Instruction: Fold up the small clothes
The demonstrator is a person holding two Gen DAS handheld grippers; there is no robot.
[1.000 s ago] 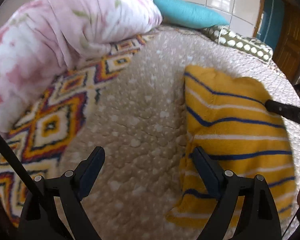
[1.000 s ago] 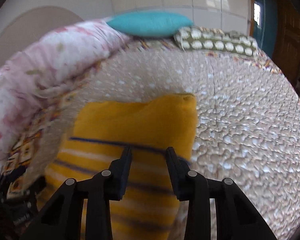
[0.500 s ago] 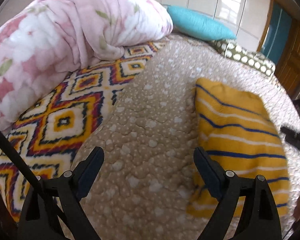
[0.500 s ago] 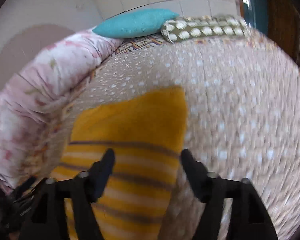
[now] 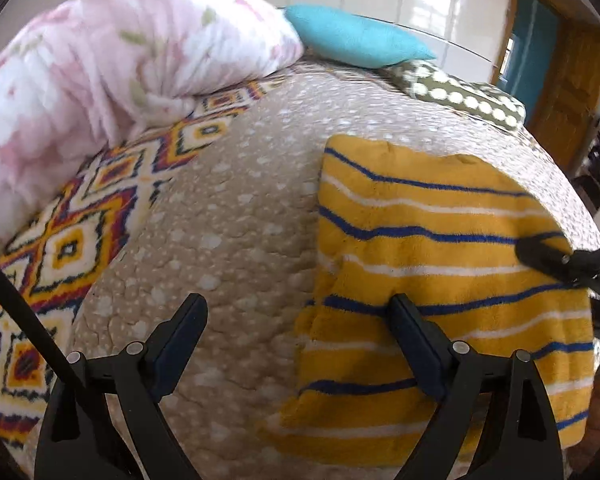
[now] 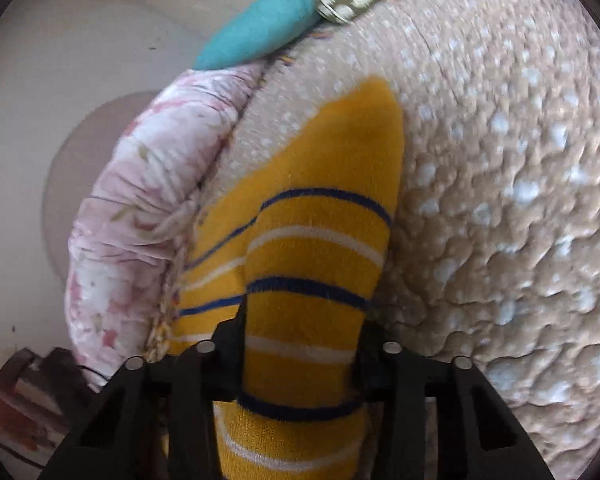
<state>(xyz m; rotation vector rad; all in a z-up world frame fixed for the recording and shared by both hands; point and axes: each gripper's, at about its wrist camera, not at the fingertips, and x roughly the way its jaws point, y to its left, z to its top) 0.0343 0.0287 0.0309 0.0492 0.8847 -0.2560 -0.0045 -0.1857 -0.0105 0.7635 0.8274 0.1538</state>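
A folded yellow garment point(image 5: 428, 240) with blue and white stripes lies on the beige quilted bedspread point(image 5: 236, 208). My left gripper point(image 5: 300, 320) is open, low over the bedspread, with its right finger over the garment's left edge. My right gripper point(image 6: 300, 320) is open, its jaws straddling a raised fold of the garment point(image 6: 308, 264) on either side. One of the right gripper's fingers point(image 5: 548, 258) shows over the garment's right side in the left wrist view.
A pink floral duvet point(image 5: 120, 80) is bunched along the left. A teal pillow point(image 5: 356, 40) and a dotted olive pillow point(image 5: 460, 92) lie at the head. A patterned blanket point(image 5: 72, 240) covers the left side. A door point(image 5: 568, 92) stands at the right.
My right gripper opened wider, tilted and dropped onto the garment, now straddling a fold. My left gripper stayed open, drew back, then came close to the garment's left edge again.
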